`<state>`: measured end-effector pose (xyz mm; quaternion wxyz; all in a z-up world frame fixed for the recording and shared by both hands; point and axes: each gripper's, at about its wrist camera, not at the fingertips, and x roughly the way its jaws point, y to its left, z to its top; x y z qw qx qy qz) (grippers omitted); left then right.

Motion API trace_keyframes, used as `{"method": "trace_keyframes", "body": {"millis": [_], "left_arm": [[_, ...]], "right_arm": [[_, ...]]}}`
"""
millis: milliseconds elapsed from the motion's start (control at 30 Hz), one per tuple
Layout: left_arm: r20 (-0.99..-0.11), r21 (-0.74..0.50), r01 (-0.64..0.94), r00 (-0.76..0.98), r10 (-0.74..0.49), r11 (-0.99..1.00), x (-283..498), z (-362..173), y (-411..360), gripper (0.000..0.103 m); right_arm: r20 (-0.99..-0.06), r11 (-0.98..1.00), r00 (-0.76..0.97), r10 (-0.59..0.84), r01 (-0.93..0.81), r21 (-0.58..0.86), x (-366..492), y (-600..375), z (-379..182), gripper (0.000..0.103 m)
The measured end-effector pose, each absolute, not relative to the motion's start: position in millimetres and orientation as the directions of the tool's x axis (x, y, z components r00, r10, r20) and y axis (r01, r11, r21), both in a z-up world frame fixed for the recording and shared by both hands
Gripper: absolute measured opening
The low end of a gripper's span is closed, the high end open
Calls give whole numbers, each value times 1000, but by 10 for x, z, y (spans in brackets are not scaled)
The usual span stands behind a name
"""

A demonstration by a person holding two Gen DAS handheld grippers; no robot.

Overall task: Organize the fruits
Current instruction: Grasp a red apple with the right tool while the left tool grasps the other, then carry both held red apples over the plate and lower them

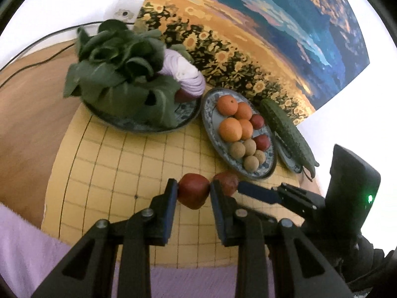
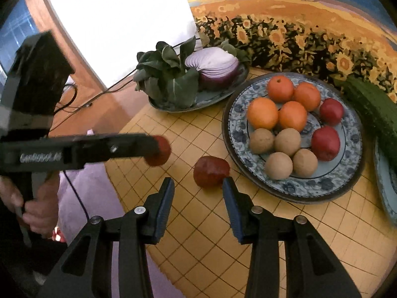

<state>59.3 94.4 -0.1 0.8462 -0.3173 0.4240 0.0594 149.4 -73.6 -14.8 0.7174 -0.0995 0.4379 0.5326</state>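
Observation:
My left gripper [image 1: 193,186] is shut on a dark red fruit [image 1: 192,195], with a pad pressed on each side of it over the yellow grid board [image 1: 124,164]. In the right wrist view the same gripper [image 2: 153,149] comes in from the left holding that fruit [image 2: 161,150]. A second red fruit [image 2: 211,171] lies on the board just ahead of my right gripper [image 2: 197,186], which is open with nothing between its fingers. To the right, the blue patterned plate [image 2: 233,124] holds several oranges [image 2: 263,113], several brown round fruits [image 2: 278,166] and two red fruits [image 2: 325,142].
A dish [image 1: 139,125] of leafy greens [image 1: 119,57] and a cut purple onion [image 2: 213,68] stands at the back left. A cucumber [image 1: 285,129] lies on a plate right of the fruit plate. A painting [image 1: 248,37] leans behind. A purple cloth [image 1: 24,248] lies in front.

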Motion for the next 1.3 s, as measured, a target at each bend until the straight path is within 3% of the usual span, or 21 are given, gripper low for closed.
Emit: {"method": "trace_keyframes", "body": {"millis": [200,267,967,1300], "left_arm": [[-760,-491,-379,626,-174,784,525,-36,938,28],[-762,-487,-378,624,-172,787,529,-28,927,28],[-764,-487,-379,621,-174,787,517,-43,920,29],[-759,-439,-226,611,-224,870,703,81,528,29]], "right_arm": [[-751,459,80,655,-832,311,1553,-674,-194,42],[-749,477,111,653,-829,293,1543,-662,-193,31],[-717,396,67,694,-867,303,1363,-630,-229,25],[-727,484,149,670,-830,276,1328,-1419,-38,25]]}}
